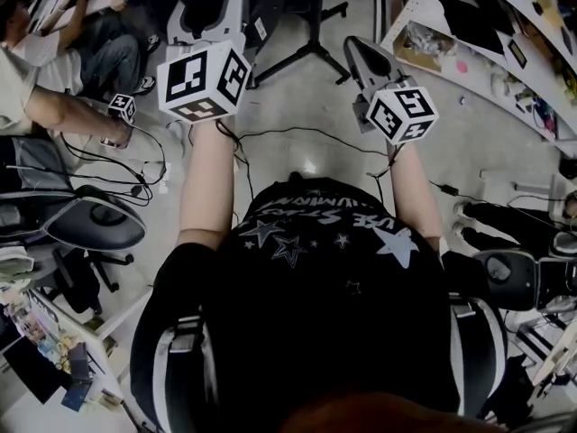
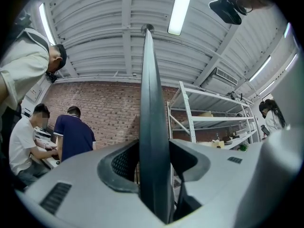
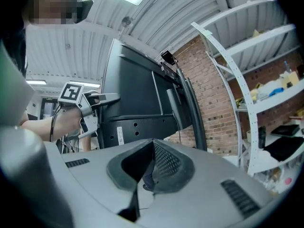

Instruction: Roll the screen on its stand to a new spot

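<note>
The screen (image 3: 142, 87) is a large black panel on a stand, seen from its back in the right gripper view. In the left gripper view its thin dark edge (image 2: 152, 103) stands upright between the jaws. My left gripper (image 2: 153, 163) is shut on that edge, and it also shows from the side as the left gripper (image 3: 97, 99) at the panel's left rim. My right gripper (image 3: 146, 172) is shut with nothing in it, a short way off the panel's back. In the head view the left gripper (image 1: 227, 16) reaches up to the dark screen and the right gripper (image 1: 362, 59) hangs beside it.
Black stand legs (image 1: 306, 50) spread on the pale floor ahead. Cables (image 1: 270, 133) trail across the floor. Seated people (image 1: 63, 57) and an office chair (image 1: 95, 224) are on the left. White shelving (image 1: 491, 34) with loose items runs along the right.
</note>
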Demonstrator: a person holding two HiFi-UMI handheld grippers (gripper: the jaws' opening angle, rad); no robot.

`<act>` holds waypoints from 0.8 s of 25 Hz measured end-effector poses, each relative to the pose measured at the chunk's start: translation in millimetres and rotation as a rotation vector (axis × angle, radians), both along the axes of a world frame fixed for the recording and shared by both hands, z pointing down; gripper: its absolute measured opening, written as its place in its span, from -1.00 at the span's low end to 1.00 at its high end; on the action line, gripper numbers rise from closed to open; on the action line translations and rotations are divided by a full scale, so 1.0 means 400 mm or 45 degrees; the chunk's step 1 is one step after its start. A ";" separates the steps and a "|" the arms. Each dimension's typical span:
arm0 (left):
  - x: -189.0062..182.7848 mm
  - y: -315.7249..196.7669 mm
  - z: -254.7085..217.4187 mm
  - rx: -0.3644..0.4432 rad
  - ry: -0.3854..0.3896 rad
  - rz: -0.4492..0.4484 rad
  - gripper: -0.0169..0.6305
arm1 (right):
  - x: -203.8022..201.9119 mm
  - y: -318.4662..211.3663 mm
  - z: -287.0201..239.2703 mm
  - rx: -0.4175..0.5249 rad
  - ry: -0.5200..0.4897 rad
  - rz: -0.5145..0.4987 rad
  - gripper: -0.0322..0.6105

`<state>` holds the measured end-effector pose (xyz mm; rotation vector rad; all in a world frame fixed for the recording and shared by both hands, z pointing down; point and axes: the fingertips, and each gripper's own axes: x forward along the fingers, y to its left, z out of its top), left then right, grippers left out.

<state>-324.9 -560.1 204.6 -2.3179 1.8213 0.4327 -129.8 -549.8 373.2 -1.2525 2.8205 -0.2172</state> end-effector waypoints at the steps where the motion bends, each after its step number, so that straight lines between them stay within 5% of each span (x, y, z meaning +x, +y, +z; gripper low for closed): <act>1: 0.003 0.003 -0.001 0.000 -0.002 -0.005 -0.28 | -0.001 -0.003 -0.017 0.013 0.003 -0.013 -0.88; 7: 0.016 0.017 -0.004 -0.007 -0.001 -0.024 -0.28 | -0.012 -0.014 -0.131 0.119 0.018 -0.058 -0.88; 20: 0.094 0.057 -0.002 -0.033 0.017 -0.065 -0.29 | 0.017 0.010 -0.160 0.129 -0.025 -0.093 -0.88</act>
